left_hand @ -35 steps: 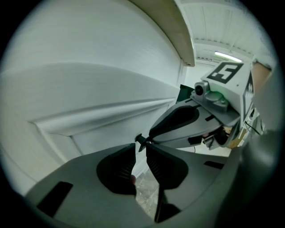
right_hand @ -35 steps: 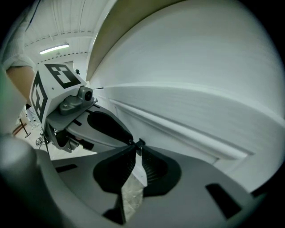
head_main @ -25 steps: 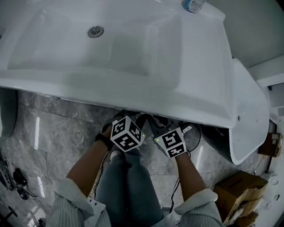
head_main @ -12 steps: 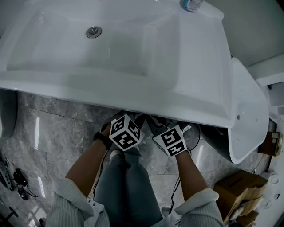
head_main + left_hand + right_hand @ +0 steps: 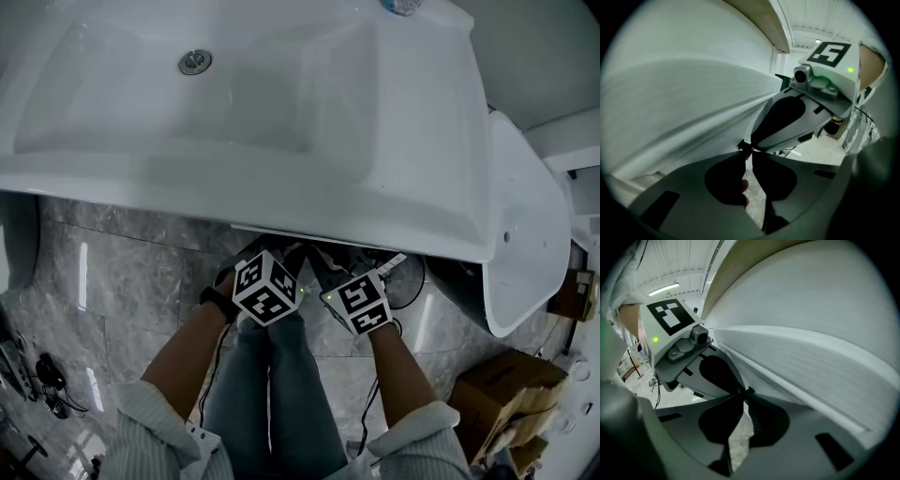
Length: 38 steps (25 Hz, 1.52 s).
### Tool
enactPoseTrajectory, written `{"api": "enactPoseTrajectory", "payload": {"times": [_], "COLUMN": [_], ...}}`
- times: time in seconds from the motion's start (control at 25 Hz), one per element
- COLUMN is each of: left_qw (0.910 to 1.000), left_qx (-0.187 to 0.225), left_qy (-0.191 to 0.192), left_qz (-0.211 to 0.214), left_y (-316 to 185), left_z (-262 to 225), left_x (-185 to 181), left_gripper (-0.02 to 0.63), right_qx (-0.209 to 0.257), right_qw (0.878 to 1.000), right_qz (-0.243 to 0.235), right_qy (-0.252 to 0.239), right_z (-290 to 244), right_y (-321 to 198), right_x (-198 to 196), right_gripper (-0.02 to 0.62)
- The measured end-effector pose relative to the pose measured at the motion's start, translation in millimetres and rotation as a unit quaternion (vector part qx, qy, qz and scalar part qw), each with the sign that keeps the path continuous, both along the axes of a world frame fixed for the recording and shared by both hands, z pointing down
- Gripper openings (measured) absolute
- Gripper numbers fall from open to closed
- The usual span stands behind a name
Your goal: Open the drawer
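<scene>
The white drawer front (image 5: 670, 93) fills the left of the left gripper view and the right of the right gripper view (image 5: 825, 333). In the head view only a thin white strip of it (image 5: 375, 246) shows under the sink's front edge. My left gripper (image 5: 749, 149) and right gripper (image 5: 746, 392) sit side by side, tips nearly touching each other. Each has its jaws closed together at the drawer front's lower edge. From above, only their marker cubes (image 5: 267, 289) (image 5: 361, 302) and my forearms show; the tips are hidden beneath the sink.
The white sink (image 5: 422, 141) with its drain (image 5: 194, 62) overhangs my hands. My legs (image 5: 272, 394) are directly below the grippers. A white toilet (image 5: 525, 234) and a cardboard box (image 5: 497, 398) are at the right, and cables (image 5: 42, 375) lie on the grey floor (image 5: 122, 272) at the left.
Both grippers stay in almost the same spot under the sink. A thin white strip of drawer front now shows just below the sink's front edge.
</scene>
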<state>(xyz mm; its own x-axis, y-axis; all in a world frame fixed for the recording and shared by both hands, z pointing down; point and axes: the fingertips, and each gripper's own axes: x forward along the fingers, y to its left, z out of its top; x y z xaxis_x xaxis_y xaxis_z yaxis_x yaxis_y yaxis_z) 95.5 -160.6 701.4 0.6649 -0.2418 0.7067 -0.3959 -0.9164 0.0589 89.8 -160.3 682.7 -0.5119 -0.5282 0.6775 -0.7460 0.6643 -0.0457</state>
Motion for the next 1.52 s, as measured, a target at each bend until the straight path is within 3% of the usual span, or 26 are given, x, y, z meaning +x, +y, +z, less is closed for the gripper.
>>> {"api": "enactPoseTrajectory", "payload": {"times": [0.76,1.52], "left_qw": [0.9995,0.9991], "left_qx": [-0.029,-0.026], "left_qy": [-0.015,-0.034], "left_qz": [0.0,0.002], "left_y": [49,90], "left_z": [1,9], "left_x": [-11,-25], "left_gripper": [0.049,0.049], "right_qx": [-0.042,-0.053], "right_qw": [0.999,0.997], "right_qz": [0.029,0.062], "right_qy": [-0.001,-0.002], "right_z": [1,8], "right_y": [48,90], "right_x": [-10,-22], "right_gripper": [0.028,0.026]}}
